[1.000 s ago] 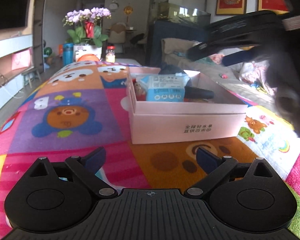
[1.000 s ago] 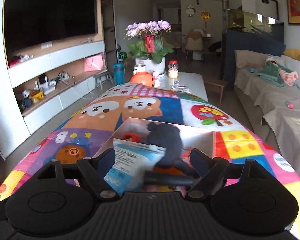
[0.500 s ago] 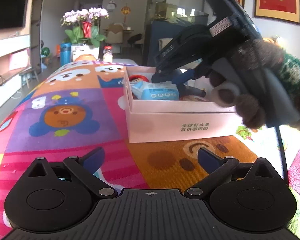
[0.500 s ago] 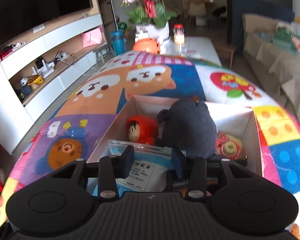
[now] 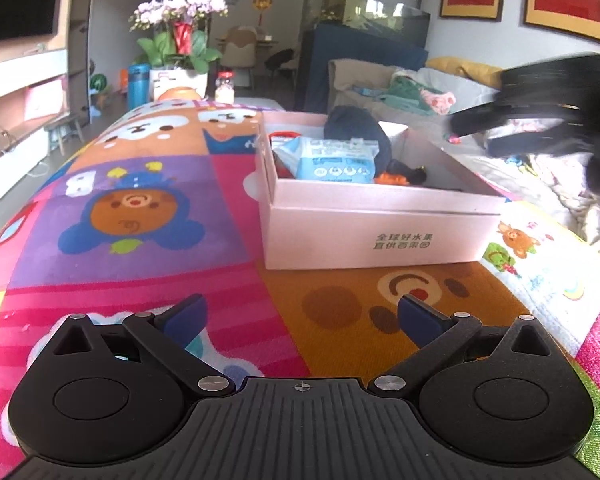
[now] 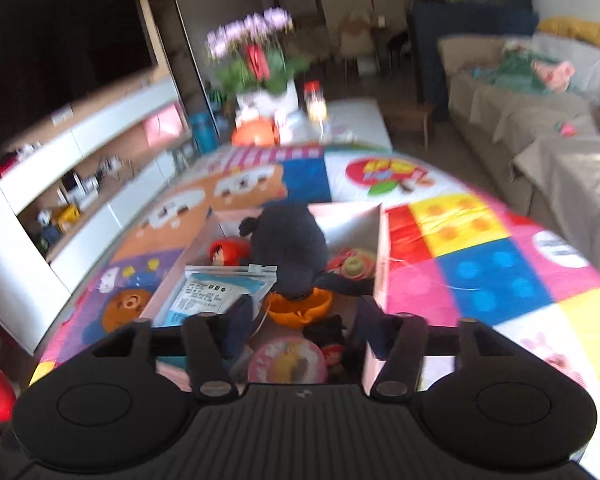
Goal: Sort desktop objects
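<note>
One pink box point(image 5: 380, 216), one blue pouch point(image 5: 334, 158) inside; two hand-held grippers, left point(image 5: 302, 314) and right point(image 6: 300, 316) (both wide, empty).

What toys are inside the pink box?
The pink box holds a dark plush toy, a red-hooded doll, a blue packet, an orange bowl and a pink disc. Anything underneath them is hidden.

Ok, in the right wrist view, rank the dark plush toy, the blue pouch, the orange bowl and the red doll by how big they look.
1. dark plush toy
2. blue pouch, close to the plush in size and partly hidden
3. orange bowl
4. red doll
</note>
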`<state>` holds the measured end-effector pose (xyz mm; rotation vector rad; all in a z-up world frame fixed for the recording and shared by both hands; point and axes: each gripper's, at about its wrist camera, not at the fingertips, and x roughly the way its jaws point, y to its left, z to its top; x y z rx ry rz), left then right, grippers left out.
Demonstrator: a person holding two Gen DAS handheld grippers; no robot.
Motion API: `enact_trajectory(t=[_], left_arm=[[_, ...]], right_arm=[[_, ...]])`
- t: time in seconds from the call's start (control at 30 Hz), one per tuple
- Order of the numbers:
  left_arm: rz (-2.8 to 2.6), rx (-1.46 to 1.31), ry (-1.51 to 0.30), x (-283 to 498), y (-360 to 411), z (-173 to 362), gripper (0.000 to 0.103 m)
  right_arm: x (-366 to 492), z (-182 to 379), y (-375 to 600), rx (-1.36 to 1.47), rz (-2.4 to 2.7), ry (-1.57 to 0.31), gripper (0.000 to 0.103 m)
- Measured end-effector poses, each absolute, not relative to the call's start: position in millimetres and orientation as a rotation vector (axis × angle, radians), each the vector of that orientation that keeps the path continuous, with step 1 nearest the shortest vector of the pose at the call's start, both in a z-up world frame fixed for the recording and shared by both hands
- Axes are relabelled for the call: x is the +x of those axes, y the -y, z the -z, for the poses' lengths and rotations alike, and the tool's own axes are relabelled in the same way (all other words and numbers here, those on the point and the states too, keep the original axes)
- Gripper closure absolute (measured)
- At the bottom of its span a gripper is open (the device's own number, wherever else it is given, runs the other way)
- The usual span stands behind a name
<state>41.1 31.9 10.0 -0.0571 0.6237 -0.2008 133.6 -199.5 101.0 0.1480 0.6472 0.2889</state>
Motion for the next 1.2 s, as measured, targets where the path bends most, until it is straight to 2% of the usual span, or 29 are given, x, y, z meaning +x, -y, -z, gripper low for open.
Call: enact_trajectory(t=[0.1, 0.37, 0.53, 0.73, 1.2], left_arm=[[0.181, -0.044, -0.652, 44, -30, -8, 0.0], [0.078, 0.076, -0.695, 43, -11, -2, 0.0], [0.025, 0.065, -0.684, 37, -8, -2, 0.0], [-0.095, -0.001, -0.693, 36, 2, -2, 0.0], [-0.118, -0.021, -0.696, 38, 4, 0, 0.0]], right_arm=[[94, -97, 207, 0.12, -0.282, -0.596, 0.019], [39, -41, 195, 0.04, -0.229, -0.678, 0.0], [44, -12, 173, -0.125, -0.133, -0.73, 0.0], [55, -6, 186, -0.029, -0.133, -0.726, 0.0], [52, -3, 182, -0.03, -0.139, -0.696, 0.0]])
